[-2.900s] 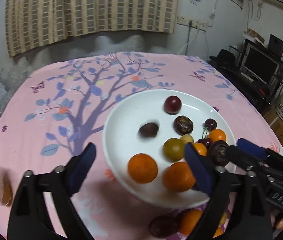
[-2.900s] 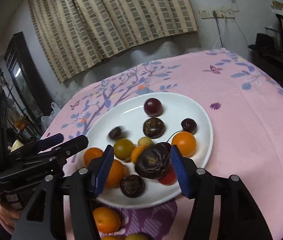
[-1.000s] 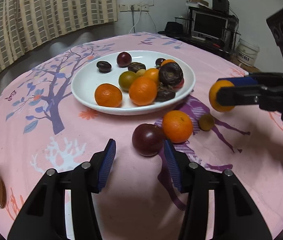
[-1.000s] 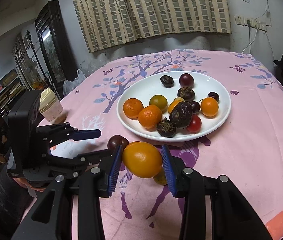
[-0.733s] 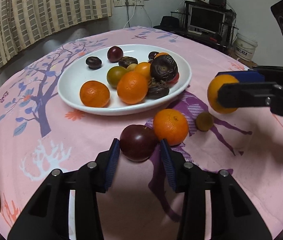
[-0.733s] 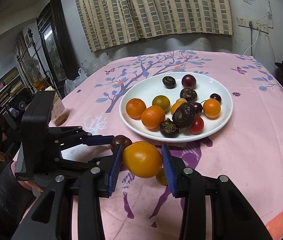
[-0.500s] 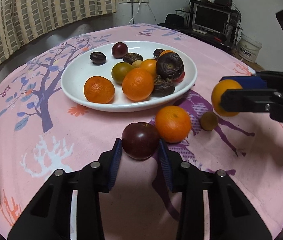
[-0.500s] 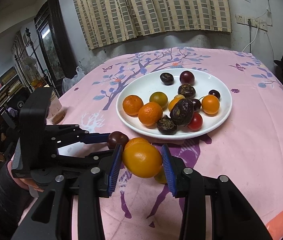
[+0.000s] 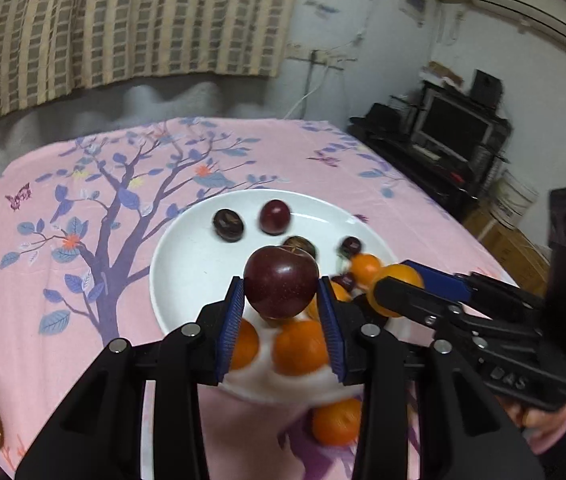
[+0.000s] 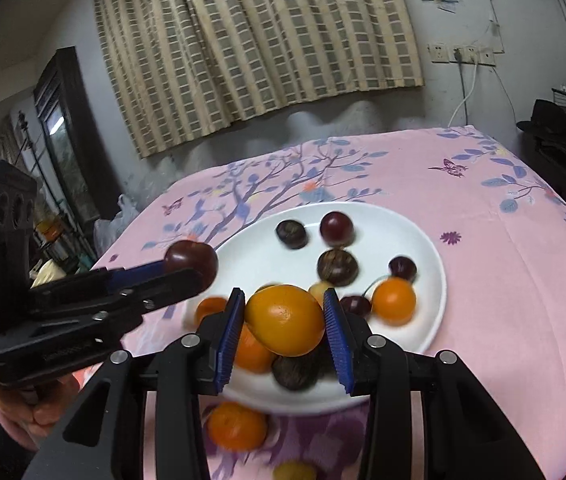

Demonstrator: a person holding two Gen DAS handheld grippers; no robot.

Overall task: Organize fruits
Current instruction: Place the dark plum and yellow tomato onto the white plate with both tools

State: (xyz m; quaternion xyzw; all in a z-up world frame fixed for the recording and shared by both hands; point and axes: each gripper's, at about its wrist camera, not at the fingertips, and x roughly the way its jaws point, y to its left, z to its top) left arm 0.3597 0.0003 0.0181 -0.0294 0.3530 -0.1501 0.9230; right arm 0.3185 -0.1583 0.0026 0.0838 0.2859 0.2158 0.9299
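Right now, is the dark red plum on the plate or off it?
Off it: the dark red round plum is clamped in the left gripper, above the white plate.

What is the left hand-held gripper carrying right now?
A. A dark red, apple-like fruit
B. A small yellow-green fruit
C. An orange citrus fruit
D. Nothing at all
A: the left hand-held gripper has its blue pads pressed on either side of a dark red fruit, held above the white plate; the orange fruit is in the right hand-held gripper.
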